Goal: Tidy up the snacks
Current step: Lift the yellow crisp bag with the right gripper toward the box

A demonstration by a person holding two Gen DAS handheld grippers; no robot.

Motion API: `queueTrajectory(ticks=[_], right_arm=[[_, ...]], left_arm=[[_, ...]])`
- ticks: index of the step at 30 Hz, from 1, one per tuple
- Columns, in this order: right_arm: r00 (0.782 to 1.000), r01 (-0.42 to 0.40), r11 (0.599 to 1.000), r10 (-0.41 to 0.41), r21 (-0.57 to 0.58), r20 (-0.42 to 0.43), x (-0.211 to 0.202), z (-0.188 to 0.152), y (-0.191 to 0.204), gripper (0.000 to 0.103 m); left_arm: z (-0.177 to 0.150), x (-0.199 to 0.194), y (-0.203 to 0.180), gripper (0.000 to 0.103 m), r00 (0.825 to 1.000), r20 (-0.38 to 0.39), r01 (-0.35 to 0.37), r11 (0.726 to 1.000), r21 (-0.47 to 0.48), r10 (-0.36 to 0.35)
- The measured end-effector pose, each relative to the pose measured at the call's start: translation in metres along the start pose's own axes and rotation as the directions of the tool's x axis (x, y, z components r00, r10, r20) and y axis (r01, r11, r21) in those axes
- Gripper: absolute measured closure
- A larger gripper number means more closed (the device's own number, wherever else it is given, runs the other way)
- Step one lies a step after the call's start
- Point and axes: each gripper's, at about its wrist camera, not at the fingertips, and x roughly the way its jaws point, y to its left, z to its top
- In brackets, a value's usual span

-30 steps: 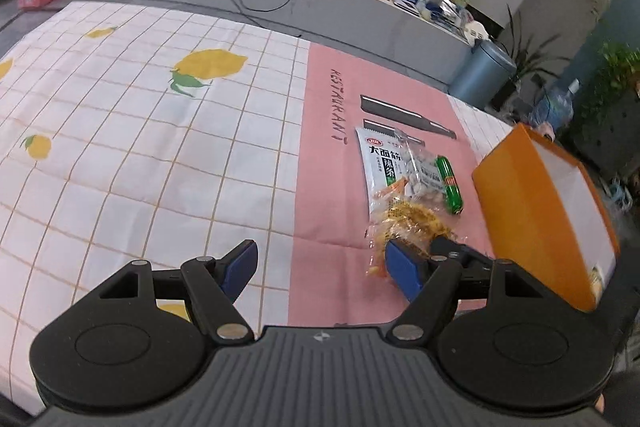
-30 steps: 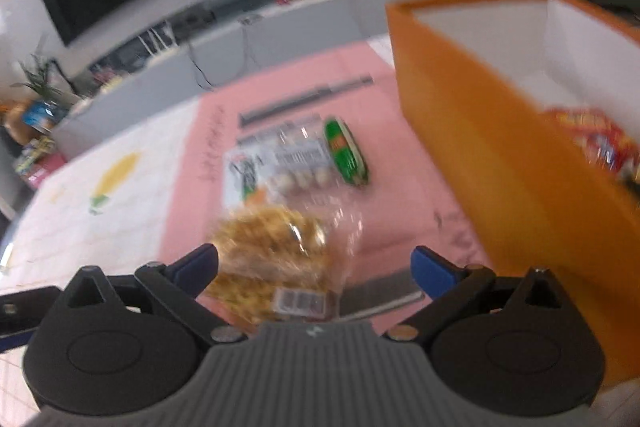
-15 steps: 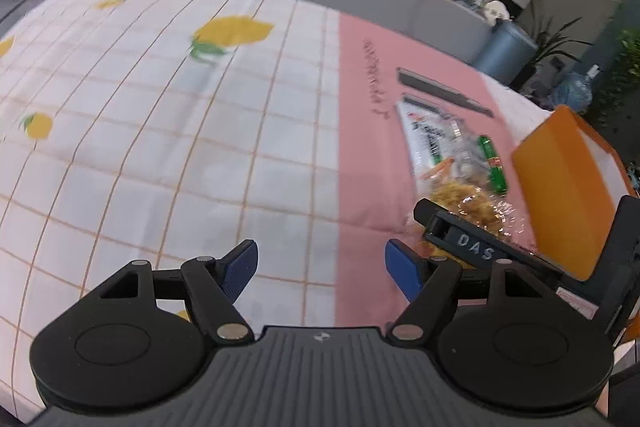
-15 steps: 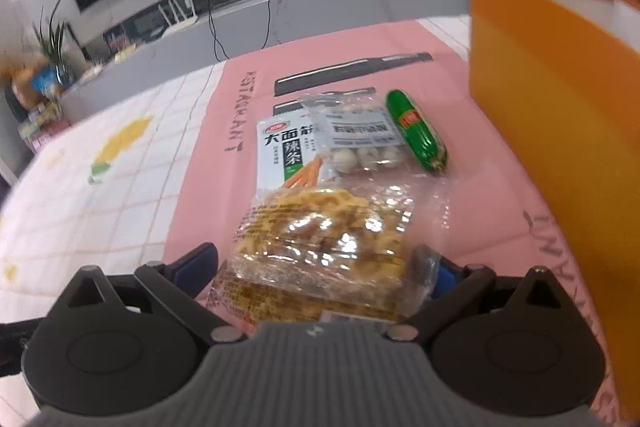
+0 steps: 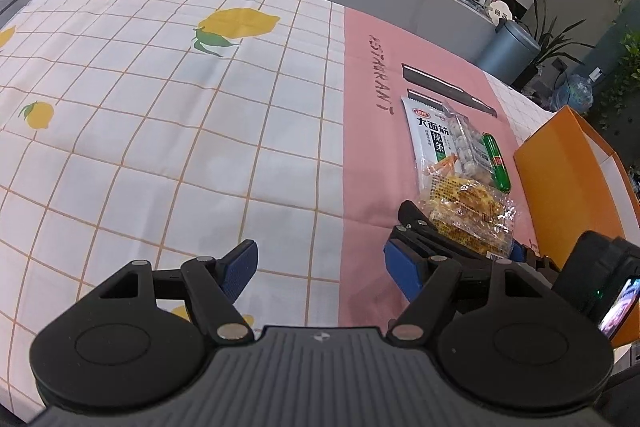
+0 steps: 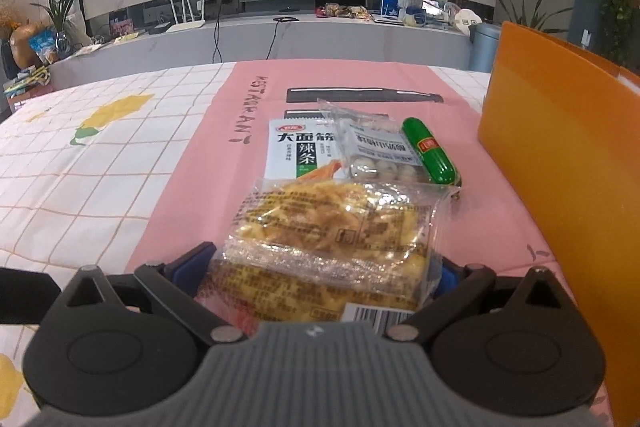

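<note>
On the pink cloth (image 6: 192, 187), right gripper (image 6: 326, 269) jaws closing around cracker pack (image 6: 332, 239), pads touching unclear; left gripper (image 5: 320, 267) open, empty.

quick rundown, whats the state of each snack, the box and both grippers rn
yellow snack pack: flat on cloth, between right gripper's fingers
white spicy-strip packet: flat, sealed
clear nut bag: overlapping the white packet
green sausage: lying flat
orange box: upright
right gripper: jaws just closing, straddling yellow pack
left gripper: open, empty

Between my right fingers (image 6: 442, 277) lies a clear packet of yellow crisps (image 6: 332, 235); behind it 3 snacks, right an orange cardboard box (image 6: 560, 155).
</note>
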Motion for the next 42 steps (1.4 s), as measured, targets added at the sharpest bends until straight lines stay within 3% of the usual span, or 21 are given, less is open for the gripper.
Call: queueTrajectory(ticks=[6,15,22,26,35,42], right_arm=[[0.999,-0.023,1.000,0.023,-0.022,0.029,-0.010,-0.004,0.001,0.021],[0.995,-0.083,0.994,0.078,0.066,0.070,-0.028,-0.004,-0.013,0.023],[0.983,-0.117,0.989,0.102,0.090,0.153,-0.063,0.013,-0.025,0.023],[0.970,-0.124,0.988,0.103,0.087,0.220,-0.088,0.029,-0.040,0.023],[0.953,-0.165,0.969,0.109,0.183,0.281,-0.128,0.065,-0.102,0.023],[0.947,-0.142,0.963,0.065,0.228,0.316,-0.148,0.075,-0.150,0.023]], left_arm=[[0.002,-0.001,0.001,0.018,1.000,0.005,-0.001,1.000,-0.017,0.002],[0.003,-0.010,-0.003,0.018,1.000,0.027,0.013,1.000,-0.015,-0.013],[0.005,-0.020,-0.007,0.018,0.998,0.053,0.024,1.000,-0.020,-0.023],[0.007,-0.027,-0.015,0.018,0.997,0.079,0.006,1.000,0.000,-0.006],[0.012,-0.032,-0.062,0.018,0.993,0.114,0.021,0.997,0.076,-0.030],[0.017,0.004,-0.100,0.017,0.987,0.095,0.113,0.980,0.164,-0.130]])
